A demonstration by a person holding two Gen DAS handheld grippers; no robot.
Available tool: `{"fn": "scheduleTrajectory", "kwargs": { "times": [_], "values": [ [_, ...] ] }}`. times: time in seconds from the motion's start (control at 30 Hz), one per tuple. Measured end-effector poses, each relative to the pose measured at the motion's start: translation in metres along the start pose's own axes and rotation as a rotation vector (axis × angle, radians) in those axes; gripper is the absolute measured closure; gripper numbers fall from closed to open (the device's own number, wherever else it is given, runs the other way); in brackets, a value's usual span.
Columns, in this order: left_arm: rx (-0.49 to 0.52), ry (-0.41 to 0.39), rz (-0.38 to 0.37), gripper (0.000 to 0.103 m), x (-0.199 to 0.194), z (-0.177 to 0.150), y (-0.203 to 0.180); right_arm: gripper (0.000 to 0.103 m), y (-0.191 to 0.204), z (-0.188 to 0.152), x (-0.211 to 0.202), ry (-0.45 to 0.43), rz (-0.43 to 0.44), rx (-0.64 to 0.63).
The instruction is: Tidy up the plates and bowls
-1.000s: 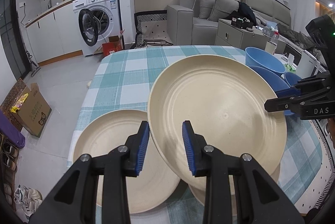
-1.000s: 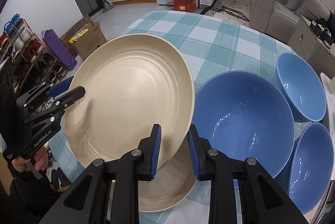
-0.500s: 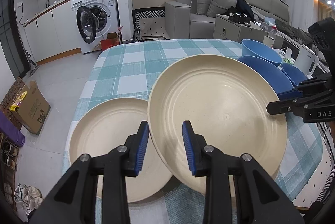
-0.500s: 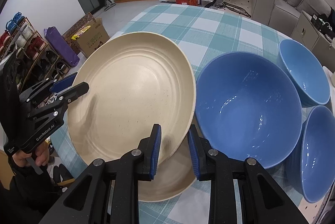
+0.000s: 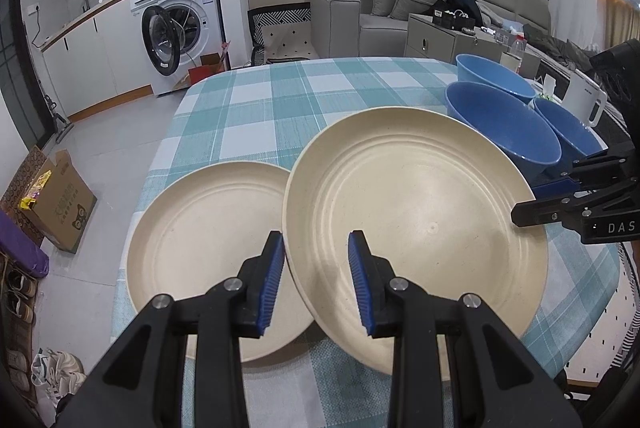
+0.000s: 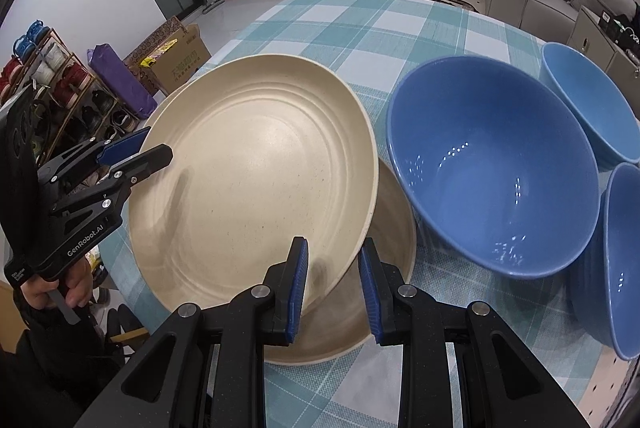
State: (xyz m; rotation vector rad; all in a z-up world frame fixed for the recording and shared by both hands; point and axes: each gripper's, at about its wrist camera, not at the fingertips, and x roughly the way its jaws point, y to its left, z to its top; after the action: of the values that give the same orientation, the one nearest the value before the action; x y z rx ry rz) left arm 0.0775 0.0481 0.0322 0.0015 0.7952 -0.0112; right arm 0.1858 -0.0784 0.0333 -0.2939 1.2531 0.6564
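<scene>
Both grippers hold one cream plate (image 5: 416,220) tilted above the checked table. My left gripper (image 5: 316,280) is shut on its near rim. My right gripper (image 6: 332,288) is shut on the opposite rim of the same plate (image 6: 256,180). A second cream plate (image 5: 208,248) lies flat on the table to the left. A third cream plate (image 6: 384,252) lies under the held one. Three blue bowls stand at the right: a large one (image 6: 492,164), one behind it (image 6: 588,96) and one at the edge (image 6: 620,260).
The teal checked tablecloth (image 5: 280,104) covers the table, whose left edge drops to the floor. A white jug (image 5: 584,100) stands past the bowls. A cardboard box (image 5: 60,200) and a shoe rack (image 6: 52,92) are on the floor beside the table.
The held plate has come lower and flatter over the table, drifting slightly left away from the large blue bowl. Both grippers keep their grip on its rims.
</scene>
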Motion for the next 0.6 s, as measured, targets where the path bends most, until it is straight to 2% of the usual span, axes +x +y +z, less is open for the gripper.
{"fn": "scheduleTrajectory", "kwargs": {
  "times": [0.6],
  "values": [
    [0.04, 0.061, -0.01, 0.072, 0.021, -0.011, -0.019, 0.075, -0.017, -0.018, 0.011, 0.039, -0.009, 0.03]
  ]
}}
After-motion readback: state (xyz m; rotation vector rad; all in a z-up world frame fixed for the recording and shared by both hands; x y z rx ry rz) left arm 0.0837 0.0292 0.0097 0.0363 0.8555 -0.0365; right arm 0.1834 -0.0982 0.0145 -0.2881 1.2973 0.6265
